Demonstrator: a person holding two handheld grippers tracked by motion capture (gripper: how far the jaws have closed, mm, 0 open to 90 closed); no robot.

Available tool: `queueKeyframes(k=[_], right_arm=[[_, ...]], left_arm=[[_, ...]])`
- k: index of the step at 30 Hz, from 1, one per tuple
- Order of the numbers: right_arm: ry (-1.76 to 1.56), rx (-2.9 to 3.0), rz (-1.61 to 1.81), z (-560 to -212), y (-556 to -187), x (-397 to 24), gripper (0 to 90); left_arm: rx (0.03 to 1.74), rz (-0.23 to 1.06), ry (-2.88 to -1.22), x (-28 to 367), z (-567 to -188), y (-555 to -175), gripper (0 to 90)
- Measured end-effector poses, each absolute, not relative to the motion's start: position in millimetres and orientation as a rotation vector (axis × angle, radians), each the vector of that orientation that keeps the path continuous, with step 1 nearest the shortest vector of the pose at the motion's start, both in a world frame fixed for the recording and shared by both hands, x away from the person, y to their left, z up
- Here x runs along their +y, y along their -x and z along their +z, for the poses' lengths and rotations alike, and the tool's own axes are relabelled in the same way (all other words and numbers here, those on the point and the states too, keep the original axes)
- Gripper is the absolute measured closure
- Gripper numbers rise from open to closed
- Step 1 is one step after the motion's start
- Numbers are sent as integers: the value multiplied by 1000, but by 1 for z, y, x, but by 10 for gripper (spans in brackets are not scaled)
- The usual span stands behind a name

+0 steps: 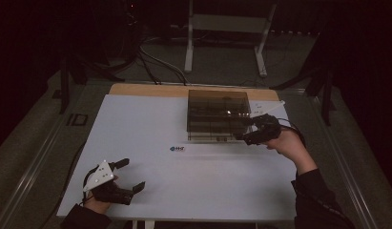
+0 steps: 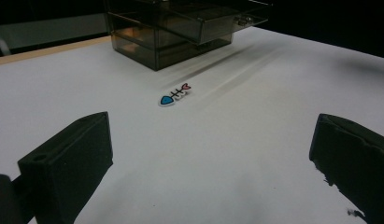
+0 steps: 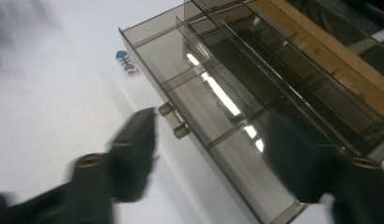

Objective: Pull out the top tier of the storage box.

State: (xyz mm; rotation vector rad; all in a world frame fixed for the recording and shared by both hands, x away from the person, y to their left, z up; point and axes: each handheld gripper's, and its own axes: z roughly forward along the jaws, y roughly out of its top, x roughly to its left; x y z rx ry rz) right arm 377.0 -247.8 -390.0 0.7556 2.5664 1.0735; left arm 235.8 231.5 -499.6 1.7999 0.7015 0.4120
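Gaping wide, the right tool (image 1: 246, 130) straddles the drawer (image 3: 213, 126) front; left tool (image 1: 131, 175) wide apart, empty.

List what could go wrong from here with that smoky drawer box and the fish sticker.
1. The top drawer stands pulled out with the right gripper at its front; a hard tug could slide the drawer box.
2. The fish sticker lies flat on the table; the left gripper, open, may struggle to lift it.
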Motion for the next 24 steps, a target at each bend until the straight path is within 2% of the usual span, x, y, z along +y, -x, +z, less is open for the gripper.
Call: queueKeyframes(k=[3,6,9,13,19,24], right_arm=[[-793,2529,1116,-392,-368,-255,184],[-821,2487,1116,-395,-359,-262,164],[-837,2461,1136,-401,-348,-268,108],[-869,2394,1170,-409,-336,-277,103],[-950,2371,1205,-427,-322,-286,23],[-1019,2339,1226,-439,-308,-288,23]], left_arm=[[701,411,-1802,231,-500,-236,8],[701,412,-1801,231,-500,-236,8],[703,413,-1801,231,-500,-236,8],[701,411,-1799,231,-500,-237,8],[698,411,-1805,230,-500,-237,8],[698,412,-1802,230,-500,-237,8]])
